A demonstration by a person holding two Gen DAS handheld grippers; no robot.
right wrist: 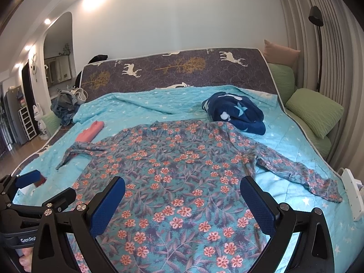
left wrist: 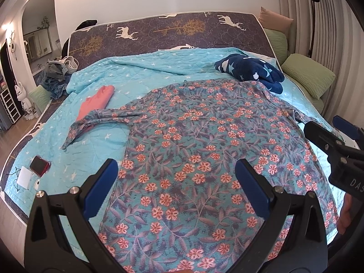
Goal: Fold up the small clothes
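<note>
Surroundings: a navy star-print blanket lay bunched at 1 o'clock of the floral shirt, touching its collar end; a folded pink garment lay at 10 o'clock, partly under the tip of the shirt's left sleeve.
Bed: a turquoise star quilt covered the bed, with a deer-print mattress leaning upright at 12 o'clock.
Edges: a red phone and a white card sat at 8 o'clock near the bed's edge; a heap of denim clothes lay at 10 o'clock; green pillows sat at 2 o'clock.
Task item: the floral shirt lay spread flat in the middle of the quilt, back up, right sleeve stretched out toward 3 o'clock.
Left gripper: fingers spread wide, holding nothing, poised over the hem half of the shirt, which showed between them.
Right gripper: fingers spread wide, holding nothing, over the shirt's lower body; the right sleeve lay at its 2 o'clock.
</note>
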